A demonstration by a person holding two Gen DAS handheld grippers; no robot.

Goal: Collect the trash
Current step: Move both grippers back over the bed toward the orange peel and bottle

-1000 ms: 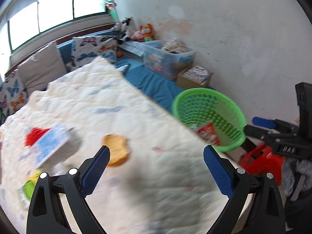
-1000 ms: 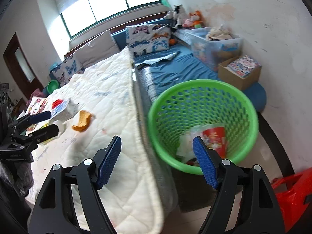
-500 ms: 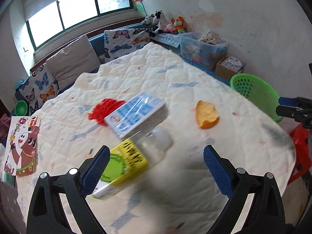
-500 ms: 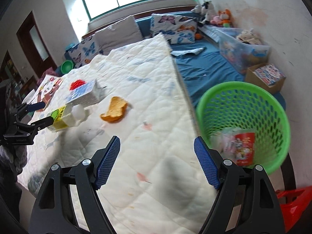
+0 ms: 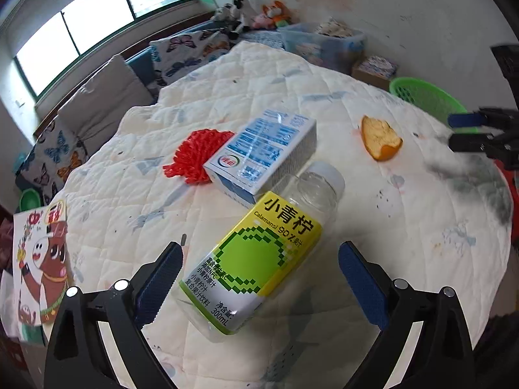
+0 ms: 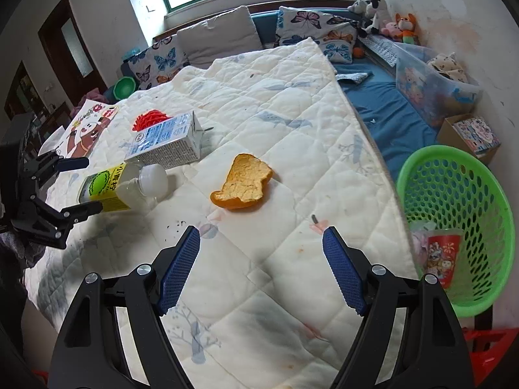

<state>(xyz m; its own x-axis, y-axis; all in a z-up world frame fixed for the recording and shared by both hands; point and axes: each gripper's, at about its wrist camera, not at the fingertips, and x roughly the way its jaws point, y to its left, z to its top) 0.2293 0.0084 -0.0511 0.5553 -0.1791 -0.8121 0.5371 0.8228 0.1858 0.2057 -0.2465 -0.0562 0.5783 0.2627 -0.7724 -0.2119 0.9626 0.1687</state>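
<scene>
An empty clear bottle (image 5: 259,256) with a yellow-green label lies on the white quilt (image 5: 405,227), its white cap touching a blue-and-white carton (image 5: 262,152). My left gripper (image 5: 259,272) is open, its blue pads either side of the bottle's lower half without touching it. A piece of orange peel (image 6: 243,186) lies on the quilt ahead of my right gripper (image 6: 259,259), which is open and empty. A red mesh piece (image 5: 194,155) sits behind the carton. The green basket (image 6: 460,194) beside the bed holds a red cup (image 6: 442,256) and wrappers.
A cartoon paper sheet (image 5: 39,259) lies at the quilt's left edge. Butterfly pillows (image 6: 311,29) and a grey cushion line the back. A clear storage bin (image 6: 434,81) and a cardboard box (image 6: 470,136) stand on the blue mat by the wall.
Both views have swung left from the basket onto the quilt. The left gripper has come down around the bottle; the right one now faces the orange peel.
</scene>
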